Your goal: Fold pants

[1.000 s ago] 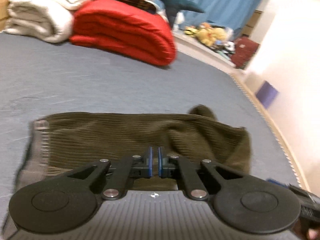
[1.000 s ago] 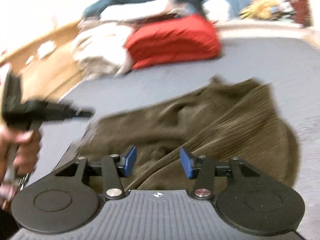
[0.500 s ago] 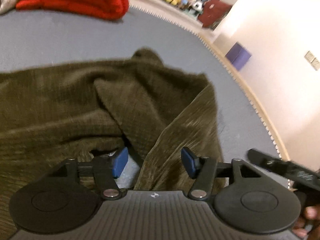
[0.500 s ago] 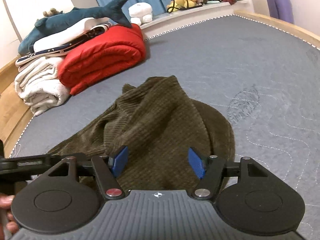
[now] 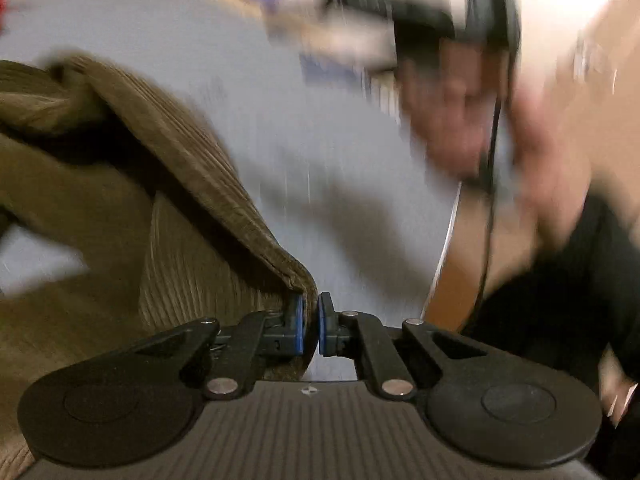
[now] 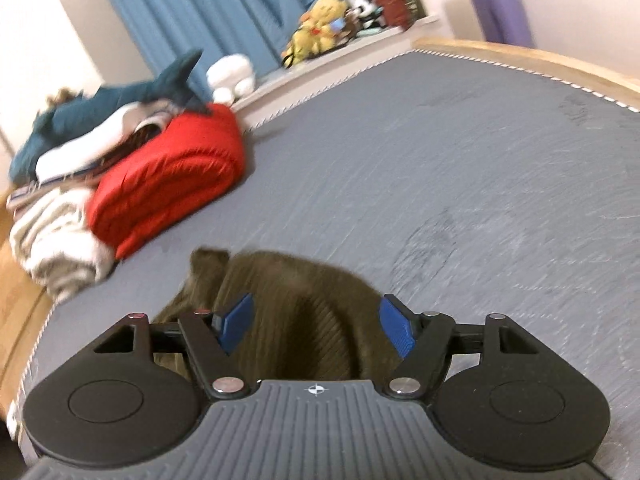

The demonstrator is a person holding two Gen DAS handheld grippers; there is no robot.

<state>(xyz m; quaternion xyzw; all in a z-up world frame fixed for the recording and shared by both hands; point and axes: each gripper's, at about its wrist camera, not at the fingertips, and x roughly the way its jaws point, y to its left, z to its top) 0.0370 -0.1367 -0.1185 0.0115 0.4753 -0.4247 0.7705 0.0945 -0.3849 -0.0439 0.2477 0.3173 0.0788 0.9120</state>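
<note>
The olive-brown corduroy pants (image 5: 120, 216) lie bunched on the grey mattress (image 5: 248, 92). My left gripper (image 5: 309, 320) is shut on a hem edge of the pants and lifts it off the mattress. In the right wrist view the pants (image 6: 292, 292) sit crumpled just beyond my right gripper (image 6: 316, 322), which is open and empty above them. Both views are blurred by motion.
A folded red blanket (image 6: 168, 196), white bedding (image 6: 56, 248) and a blue shark plush (image 6: 108, 108) are stacked at the mattress's far left. Soft toys (image 6: 320, 28) sit by the blue curtain. A person's blurred head with headphones (image 5: 472, 72) is close at right in the left wrist view.
My left gripper has closed on an edge of the pants and swung right toward the person. My right gripper stayed open and drew back, so less of the pants shows.
</note>
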